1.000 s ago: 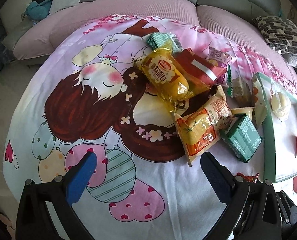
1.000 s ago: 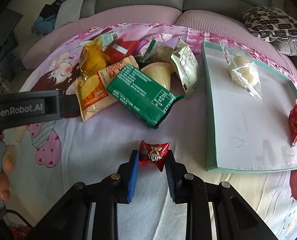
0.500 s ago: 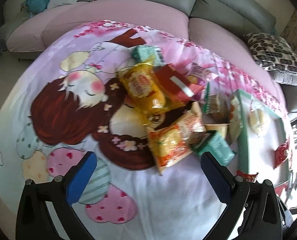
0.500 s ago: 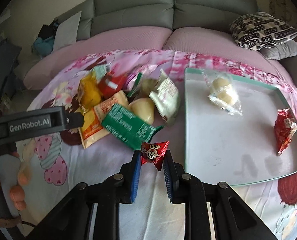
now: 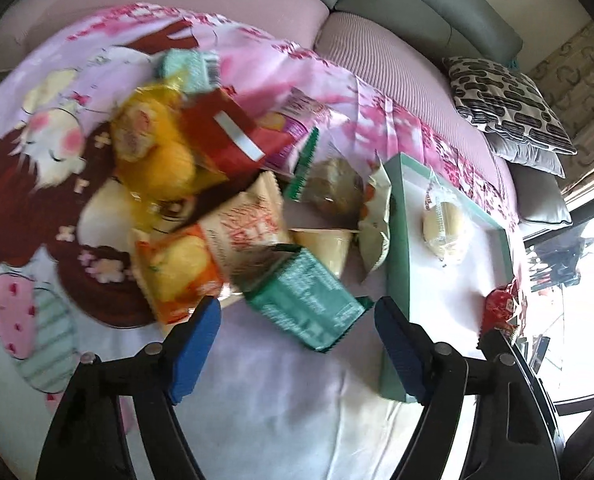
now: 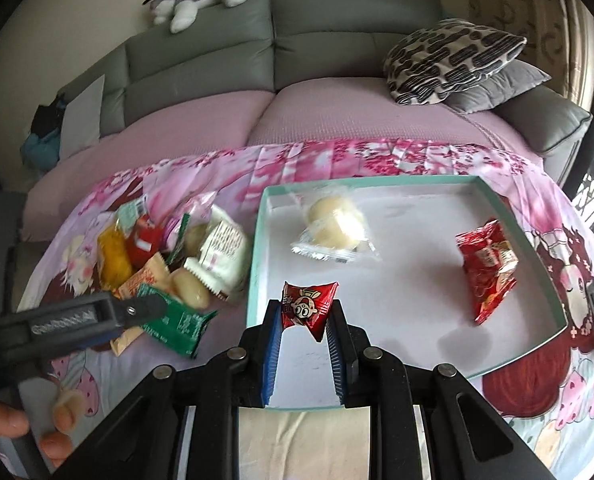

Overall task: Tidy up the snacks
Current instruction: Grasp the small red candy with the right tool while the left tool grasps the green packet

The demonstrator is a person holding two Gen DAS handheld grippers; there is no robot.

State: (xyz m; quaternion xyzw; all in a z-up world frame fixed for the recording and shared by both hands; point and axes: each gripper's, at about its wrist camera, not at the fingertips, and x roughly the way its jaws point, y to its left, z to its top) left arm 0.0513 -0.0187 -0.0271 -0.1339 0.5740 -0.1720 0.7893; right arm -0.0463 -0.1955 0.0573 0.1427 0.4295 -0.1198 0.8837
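Right wrist view: my right gripper (image 6: 305,314) pinches a small red candy (image 6: 308,307) above the tray's (image 6: 257,264) near rim, bare floor ahead; inside lie a bun packet (image 6: 335,228) and red packet (image 6: 489,266). My left gripper (image 5: 297,336) gapes empty beside the green packet (image 5: 303,298).

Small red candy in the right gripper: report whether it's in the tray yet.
Not yet. The small red candy is pinched in the right gripper, held above the tray, not lying on its floor.

left wrist: above snack pile (image 5: 233,216) | right wrist: over tray (image 6: 257,240) | shared: both
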